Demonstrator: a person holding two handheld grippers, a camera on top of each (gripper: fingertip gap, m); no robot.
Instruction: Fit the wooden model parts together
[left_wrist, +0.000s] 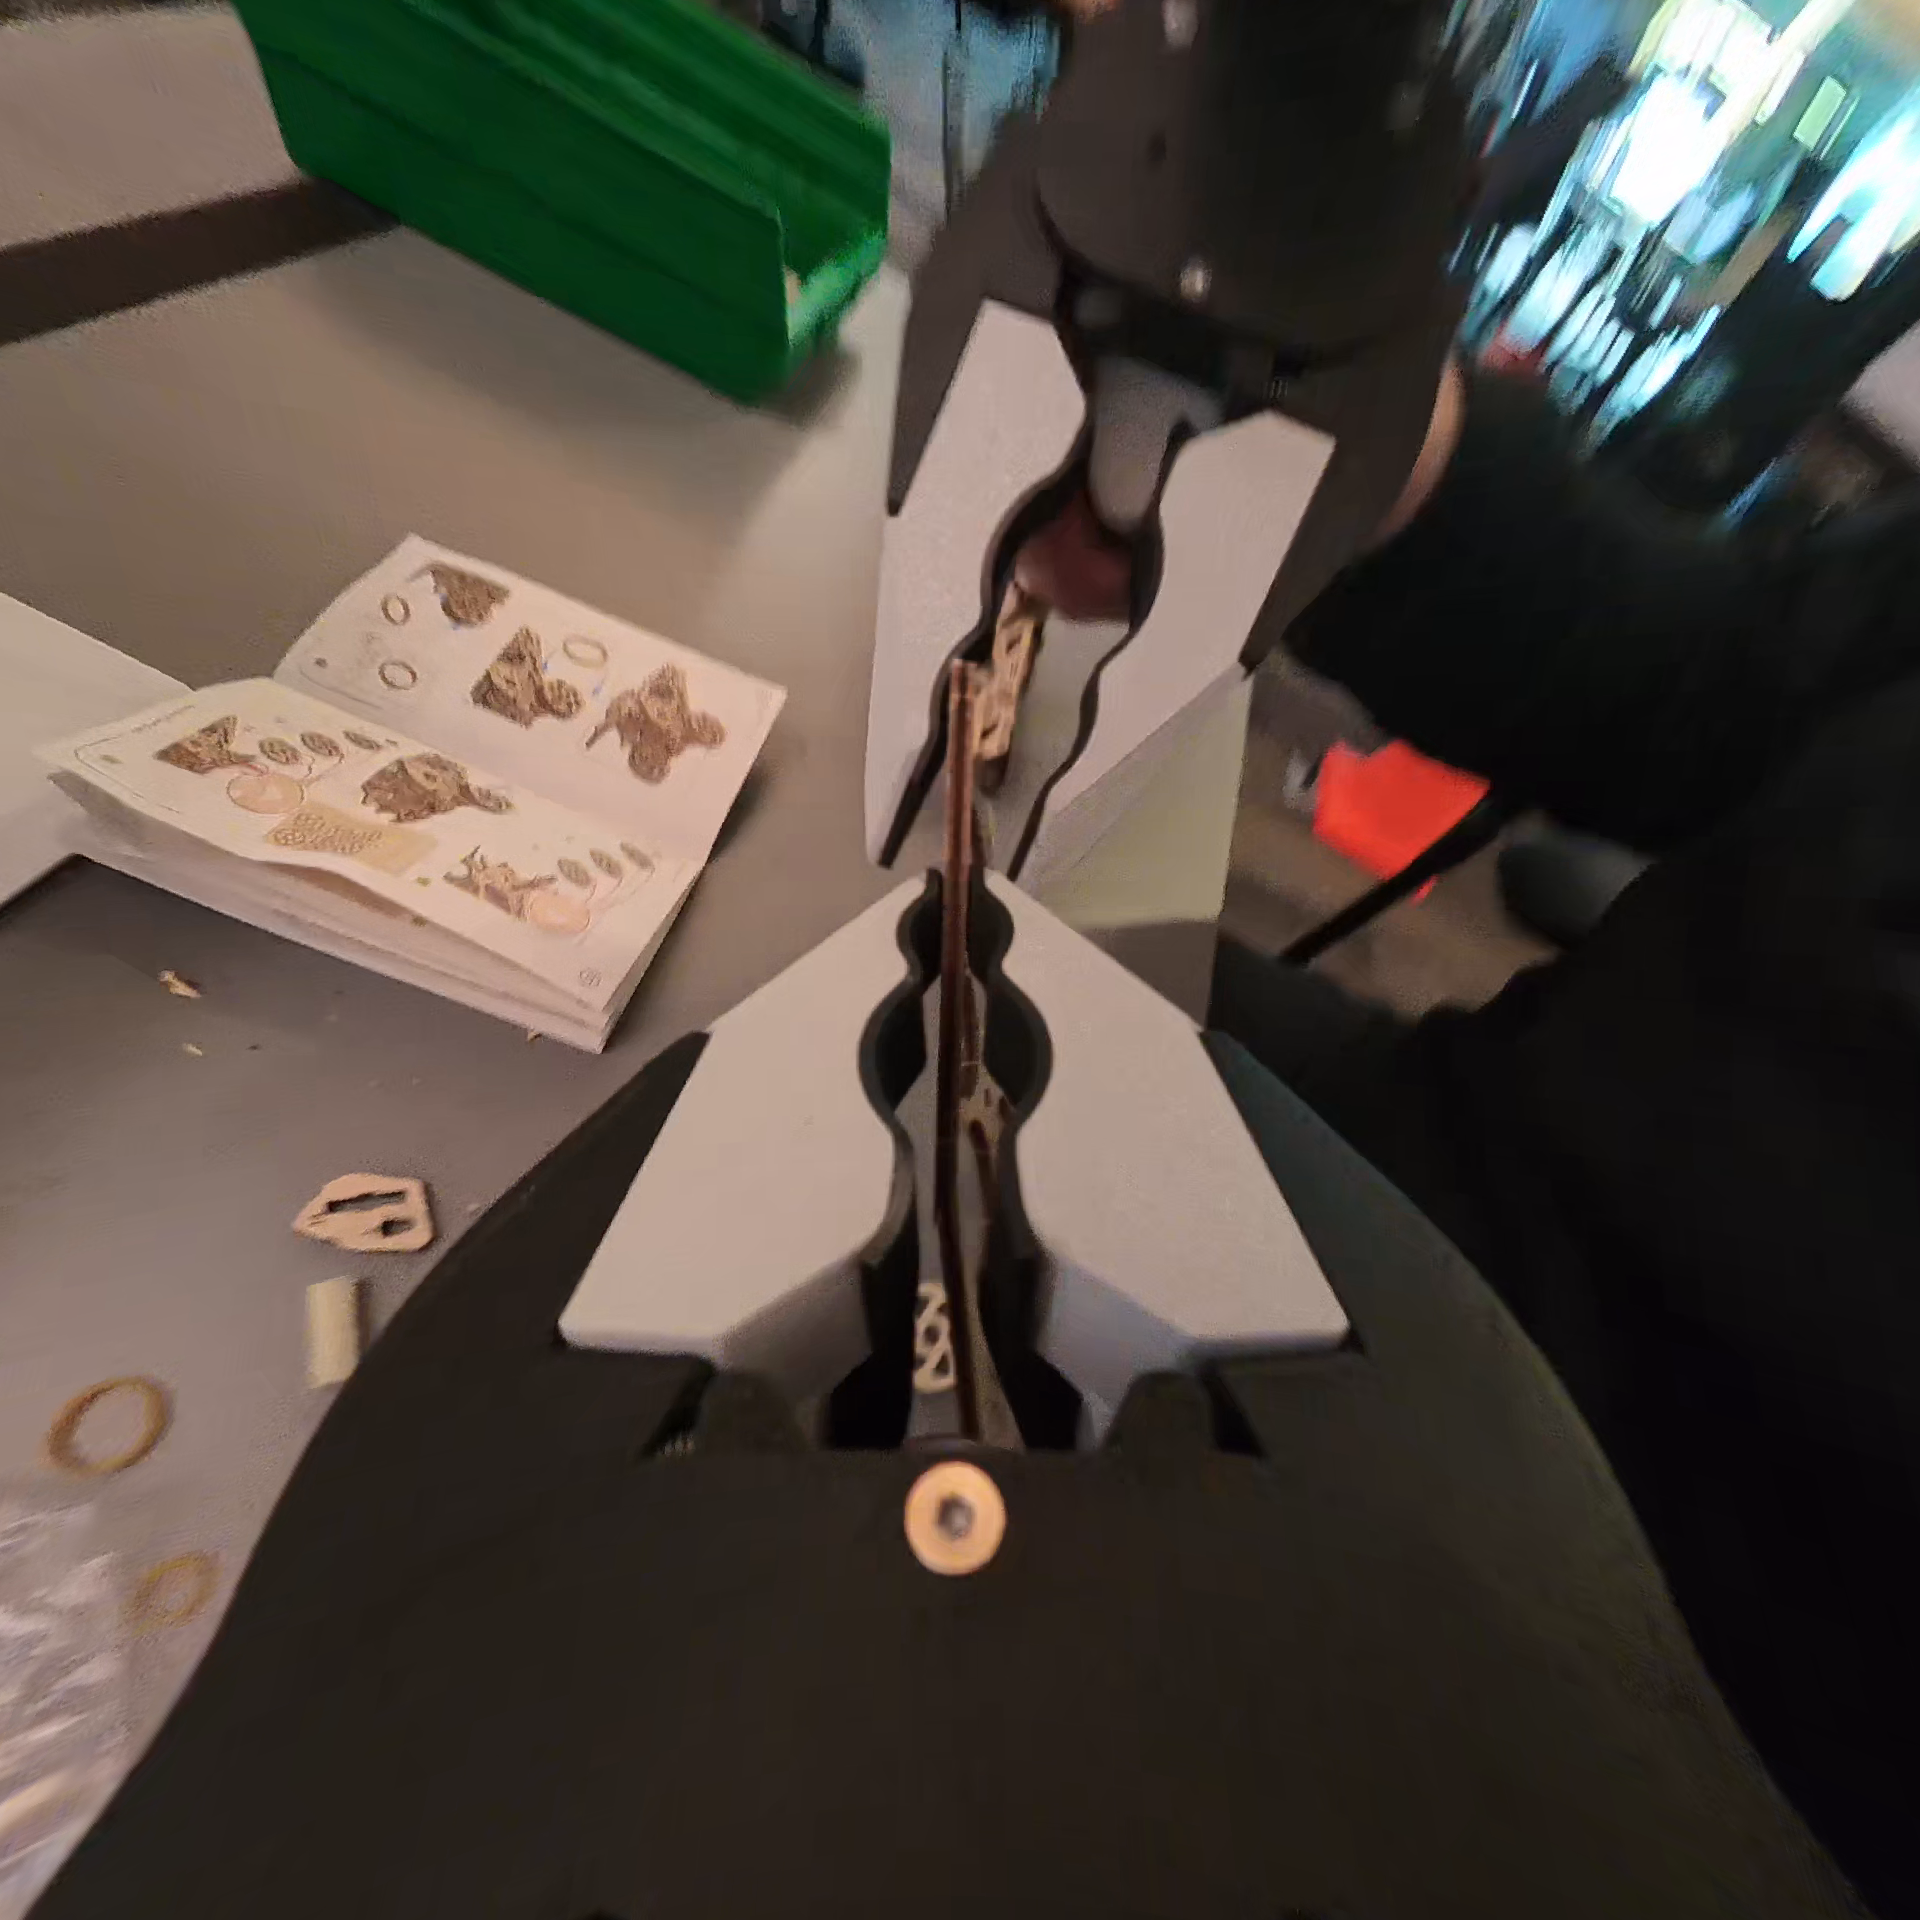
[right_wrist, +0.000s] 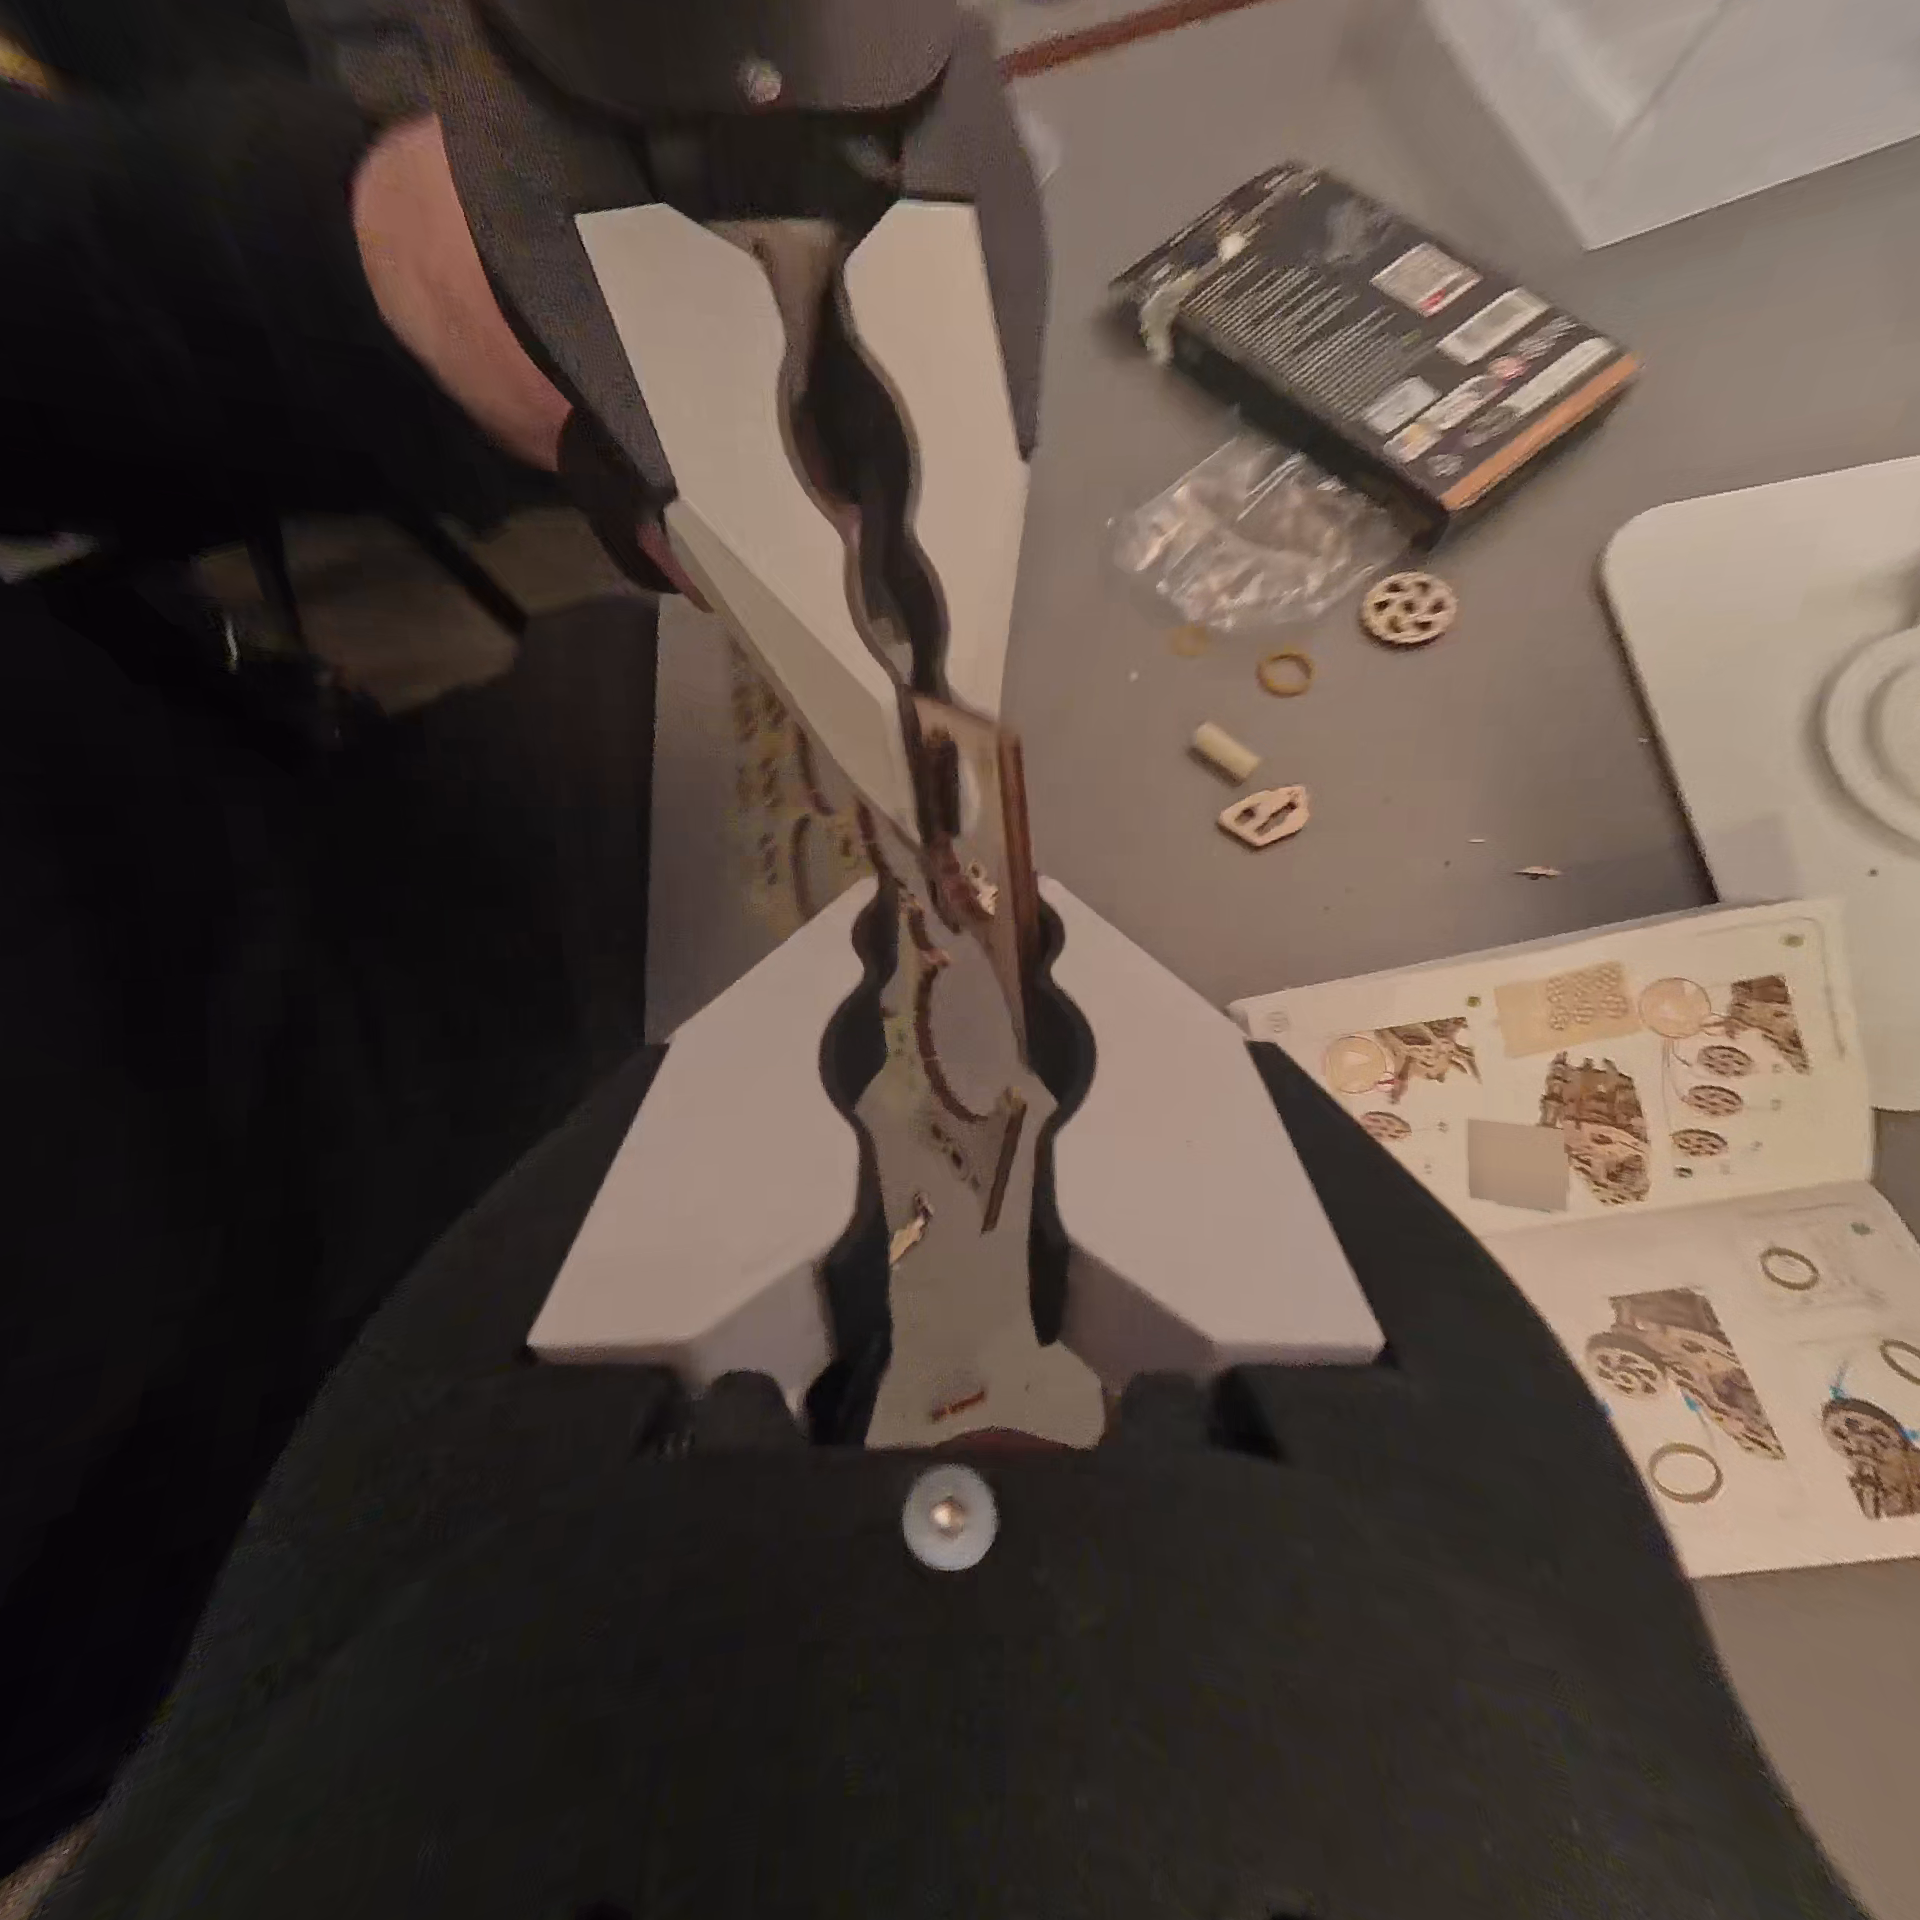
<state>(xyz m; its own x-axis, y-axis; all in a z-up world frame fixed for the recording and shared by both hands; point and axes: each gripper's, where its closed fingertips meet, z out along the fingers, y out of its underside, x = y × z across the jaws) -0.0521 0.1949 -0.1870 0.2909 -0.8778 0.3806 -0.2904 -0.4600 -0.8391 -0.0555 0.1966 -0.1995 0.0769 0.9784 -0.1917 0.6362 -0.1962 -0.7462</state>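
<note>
My left gripper (left_wrist: 956, 883) is shut on a thin wooden panel (left_wrist: 958, 997), seen edge-on and running forward out of its grey fingers. My right gripper (right_wrist: 956, 899) is shut on a flat laser-cut wooden part (right_wrist: 961, 1039) with round cut-outs. The two grippers face each other tip to tip above the table edge. In the left wrist view the right gripper (left_wrist: 951, 862) comes in from above with a small fretted piece (left_wrist: 1006, 670) between its fingers. In the right wrist view the left gripper (right_wrist: 945, 748) comes in from above, and the two wooden parts meet between the tips.
On the grey table lie an open instruction booklet (left_wrist: 416, 790), a small cut-out wooden piece (right_wrist: 1262, 812), a short dowel (right_wrist: 1226, 750), rings (right_wrist: 1285, 670), a wooden wheel (right_wrist: 1408, 608), a plastic bag (right_wrist: 1236, 540), a black box (right_wrist: 1371, 332), a white tray (right_wrist: 1766, 675) and a green bin (left_wrist: 582, 156). Less than 4 cm separates the two grippers' tips. The short dowel (right_wrist: 1226, 750) is about 20 centimetres from both grippers' fingertips. It turns up in the left wrist view (left_wrist: 335, 1318) as well.
</note>
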